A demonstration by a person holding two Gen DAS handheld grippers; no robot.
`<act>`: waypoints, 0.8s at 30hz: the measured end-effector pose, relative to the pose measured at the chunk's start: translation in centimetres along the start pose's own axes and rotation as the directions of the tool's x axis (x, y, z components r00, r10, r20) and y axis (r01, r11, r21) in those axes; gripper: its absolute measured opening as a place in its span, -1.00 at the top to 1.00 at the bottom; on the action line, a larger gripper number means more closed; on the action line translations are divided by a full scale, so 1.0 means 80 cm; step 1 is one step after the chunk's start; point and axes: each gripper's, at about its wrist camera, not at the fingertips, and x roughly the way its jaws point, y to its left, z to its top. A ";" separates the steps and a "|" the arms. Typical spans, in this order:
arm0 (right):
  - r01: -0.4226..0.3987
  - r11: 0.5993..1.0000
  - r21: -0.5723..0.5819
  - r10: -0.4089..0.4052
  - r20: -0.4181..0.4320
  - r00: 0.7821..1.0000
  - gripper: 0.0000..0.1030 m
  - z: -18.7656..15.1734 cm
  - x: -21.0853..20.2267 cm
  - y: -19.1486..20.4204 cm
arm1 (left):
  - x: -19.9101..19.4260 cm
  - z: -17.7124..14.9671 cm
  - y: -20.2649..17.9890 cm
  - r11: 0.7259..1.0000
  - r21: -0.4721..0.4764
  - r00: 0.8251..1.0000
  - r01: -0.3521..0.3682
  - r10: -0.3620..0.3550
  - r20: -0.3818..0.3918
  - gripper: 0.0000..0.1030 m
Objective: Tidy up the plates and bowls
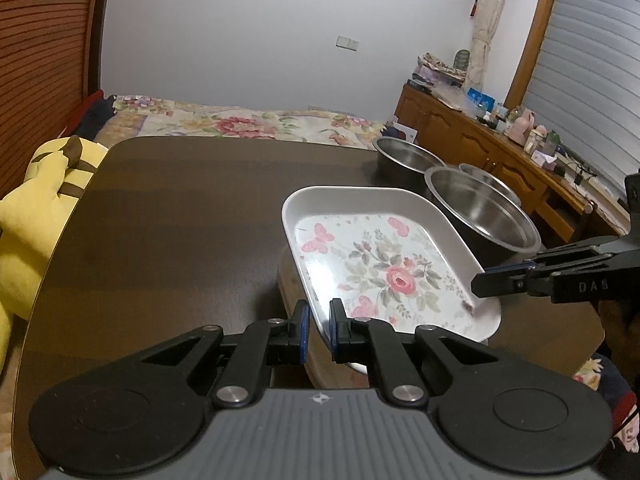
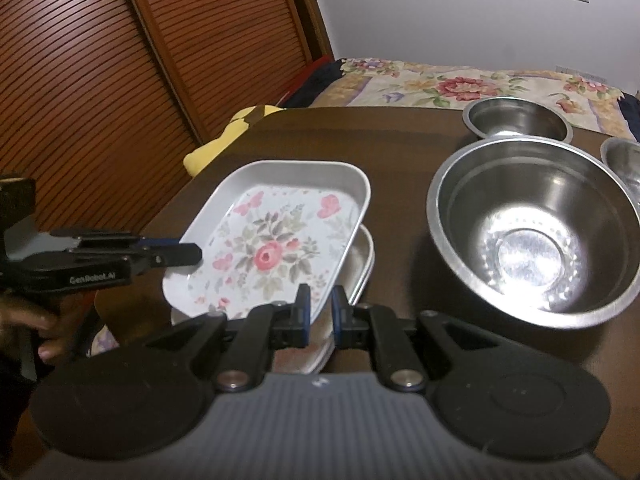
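A white rectangular plate with a pink floral print (image 1: 380,256) (image 2: 272,240) hangs tilted just above a stack of similar plates (image 2: 362,264) on the dark wooden table (image 1: 180,220). My left gripper (image 1: 318,308) is shut on the plate's near rim; in the right wrist view it (image 2: 196,254) grips the plate's left corner. My right gripper (image 2: 320,292) is shut on the opposite rim, and in the left wrist view it (image 1: 478,284) comes in from the right. A large steel bowl (image 2: 532,232) (image 1: 480,212) stands right of the plates.
A smaller steel bowl (image 2: 520,120) sits behind the large one and a third (image 2: 624,160) at the right edge. A yellow plush toy (image 1: 40,200) lies off the table's left side. A bed (image 1: 240,124) lies beyond, with a cluttered wooden dresser (image 1: 480,140) to its right.
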 end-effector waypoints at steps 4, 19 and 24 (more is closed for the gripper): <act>-0.005 1.000 -0.004 0.005 0.002 1.000 0.77 -0.008 -0.004 0.000 | -0.003 -0.007 -0.001 1.000 0.004 1.000 0.004 -0.004 -0.007 0.78; 0.029 0.999 -0.020 -0.029 0.029 0.999 0.76 -0.027 0.002 0.005 | 0.000 -0.009 -0.014 0.996 0.082 0.999 -0.045 0.045 0.010 0.78; 0.041 0.998 -0.038 -0.039 0.045 0.998 0.74 -0.028 0.006 0.013 | 0.001 -0.012 -0.018 0.992 0.103 0.998 -0.066 0.063 0.024 0.76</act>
